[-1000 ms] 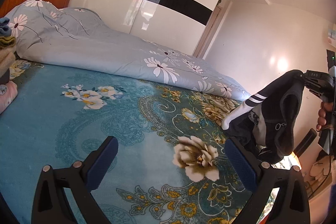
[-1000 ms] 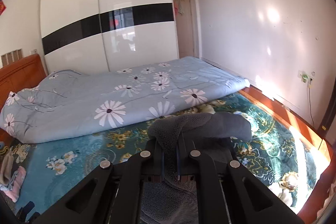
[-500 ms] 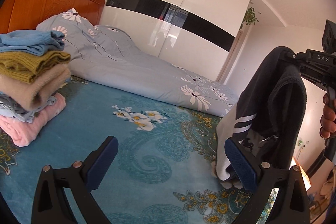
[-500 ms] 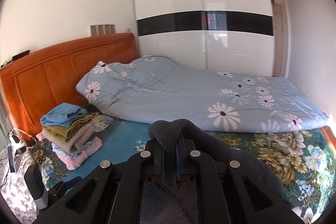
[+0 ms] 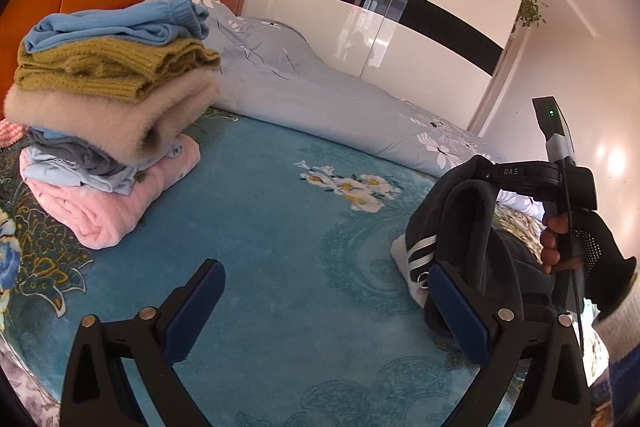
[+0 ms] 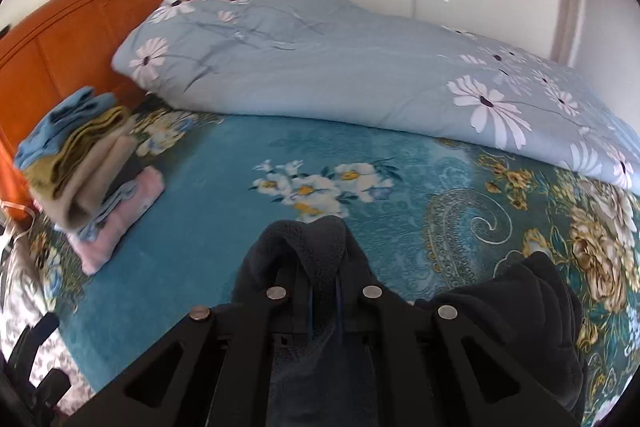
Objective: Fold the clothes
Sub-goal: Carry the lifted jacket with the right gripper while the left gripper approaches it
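Dark fleece garment (image 6: 316, 251) hangs pinched in downward-tilted right tongs (image 6: 322, 297); left tongs (image 5: 324, 307) gape empty.

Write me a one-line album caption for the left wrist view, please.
Open left gripper over the teal bedspread, right gripper clamping a dark garment, folded stack waiting beside.

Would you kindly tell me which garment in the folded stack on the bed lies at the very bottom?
The fluffy pink folded garment lies lowest, resting directly on the teal floral bedspread; the others sit above it, the light blue knit topmost.
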Demonstrator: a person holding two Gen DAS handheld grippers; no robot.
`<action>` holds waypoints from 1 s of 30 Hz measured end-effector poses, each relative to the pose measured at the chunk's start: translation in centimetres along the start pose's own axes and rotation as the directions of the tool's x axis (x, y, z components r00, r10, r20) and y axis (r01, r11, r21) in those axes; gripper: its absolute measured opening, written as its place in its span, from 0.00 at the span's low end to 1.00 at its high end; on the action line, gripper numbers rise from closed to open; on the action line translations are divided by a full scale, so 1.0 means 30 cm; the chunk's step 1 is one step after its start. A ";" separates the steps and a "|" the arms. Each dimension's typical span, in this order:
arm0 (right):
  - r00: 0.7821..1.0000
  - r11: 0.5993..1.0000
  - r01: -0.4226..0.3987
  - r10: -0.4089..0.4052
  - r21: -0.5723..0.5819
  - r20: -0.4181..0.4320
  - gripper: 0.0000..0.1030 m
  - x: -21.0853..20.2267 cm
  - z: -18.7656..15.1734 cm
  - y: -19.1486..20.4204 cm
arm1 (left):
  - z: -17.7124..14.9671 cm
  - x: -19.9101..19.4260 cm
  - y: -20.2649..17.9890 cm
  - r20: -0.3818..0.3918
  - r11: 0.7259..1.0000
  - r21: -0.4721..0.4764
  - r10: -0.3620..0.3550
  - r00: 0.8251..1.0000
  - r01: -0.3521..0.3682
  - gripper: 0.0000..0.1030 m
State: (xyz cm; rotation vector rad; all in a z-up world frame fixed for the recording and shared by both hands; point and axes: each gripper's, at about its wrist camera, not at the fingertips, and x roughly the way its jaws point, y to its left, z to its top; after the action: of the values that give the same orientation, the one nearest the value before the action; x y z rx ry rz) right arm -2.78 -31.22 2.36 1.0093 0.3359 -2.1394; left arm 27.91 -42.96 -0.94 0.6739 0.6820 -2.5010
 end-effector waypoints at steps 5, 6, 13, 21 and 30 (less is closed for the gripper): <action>0.997 1.000 -0.020 0.021 0.009 -0.080 0.10 0.096 -0.003 -0.026 | -0.020 0.052 0.015 -0.048 1.000 -0.009 -0.003 0.999 0.003 1.00; 0.995 1.000 -0.030 0.029 -0.006 -0.095 0.10 0.105 -0.006 -0.019 | -0.025 0.059 0.014 -0.057 1.000 -0.009 -0.007 0.998 0.007 1.00; 0.996 0.976 -0.074 0.062 -0.207 -0.065 0.57 -0.041 -0.078 0.096 | -0.045 0.049 0.011 -0.066 0.999 -0.019 -0.035 0.997 0.034 1.00; 0.997 0.910 -0.063 0.039 -0.410 -0.068 0.57 -0.198 -0.390 0.142 | -0.058 0.032 0.031 -0.076 0.997 -0.052 -0.055 0.996 0.051 1.00; 0.960 0.897 -0.250 0.182 -0.364 -0.211 0.57 -0.164 -0.643 0.195 | -0.060 0.008 0.030 -0.070 0.997 -0.052 -0.055 0.996 0.052 1.00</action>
State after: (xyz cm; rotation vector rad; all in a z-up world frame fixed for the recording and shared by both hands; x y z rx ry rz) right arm 14.24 -23.01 -6.20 0.9479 0.6707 -1.6992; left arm 28.81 -42.73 -2.74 0.7395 0.7960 -2.5095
